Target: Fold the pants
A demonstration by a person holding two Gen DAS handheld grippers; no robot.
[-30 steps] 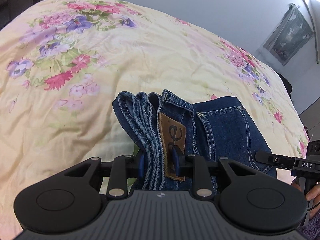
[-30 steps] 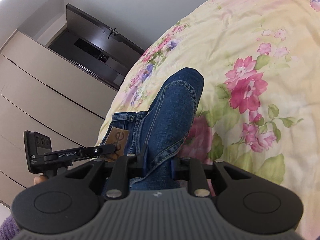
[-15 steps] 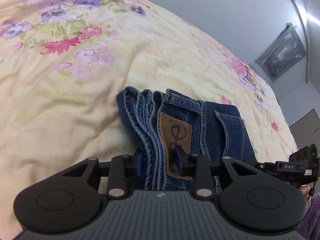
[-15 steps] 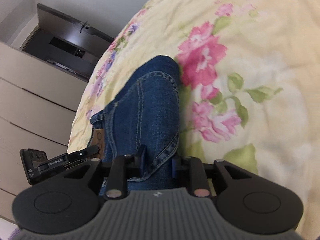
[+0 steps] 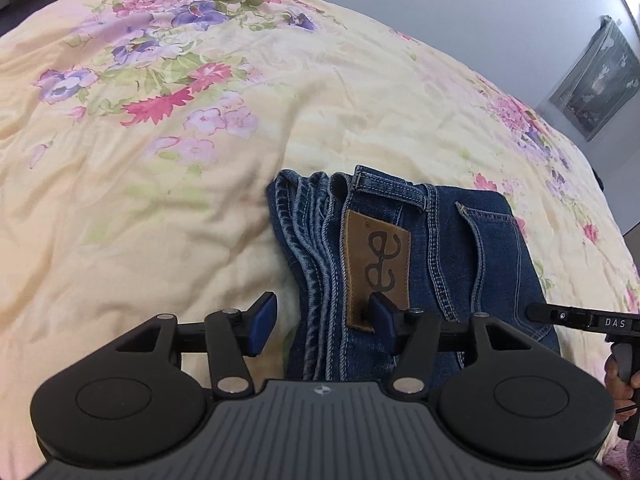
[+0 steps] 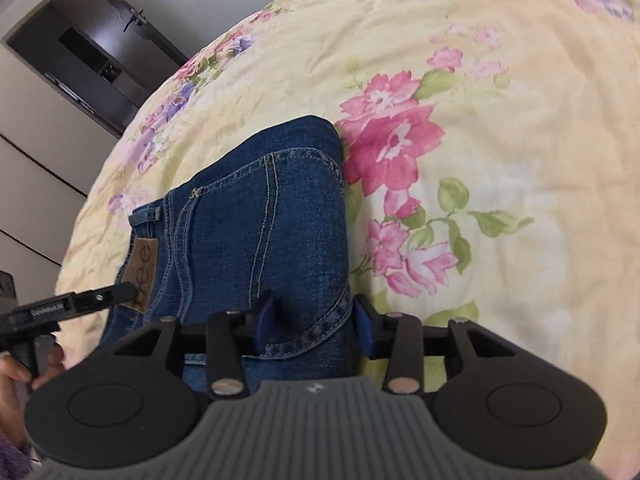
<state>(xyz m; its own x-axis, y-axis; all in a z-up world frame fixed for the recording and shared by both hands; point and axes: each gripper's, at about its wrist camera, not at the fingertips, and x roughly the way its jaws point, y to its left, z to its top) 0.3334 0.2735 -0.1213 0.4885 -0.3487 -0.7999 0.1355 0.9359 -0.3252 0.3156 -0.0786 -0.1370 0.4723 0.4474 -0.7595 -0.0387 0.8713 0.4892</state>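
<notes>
The blue jeans (image 5: 432, 248) lie folded into a compact stack on the floral bedspread (image 5: 160, 200), waistband and brown leather patch (image 5: 376, 264) on top. My left gripper (image 5: 322, 326) is open, its pads standing apart on either side of the stacked waistband and hem edges. My right gripper (image 6: 316, 326) is open around the folded end of the jeans (image 6: 260, 216), its pads apart from the cloth. The leather patch (image 6: 140, 268) also shows in the right wrist view, with the left gripper's fingertip beside it.
The yellow floral bedspread (image 6: 480, 160) spreads wide around the jeans. A dark doorway (image 6: 92, 52) and pale wardrobe doors stand beyond the bed's edge. A framed picture (image 5: 596, 84) hangs on the grey wall.
Both grippers have opened and let go of the jeans, which now rest on the bed. Half a second ago each was shut on the denim.
</notes>
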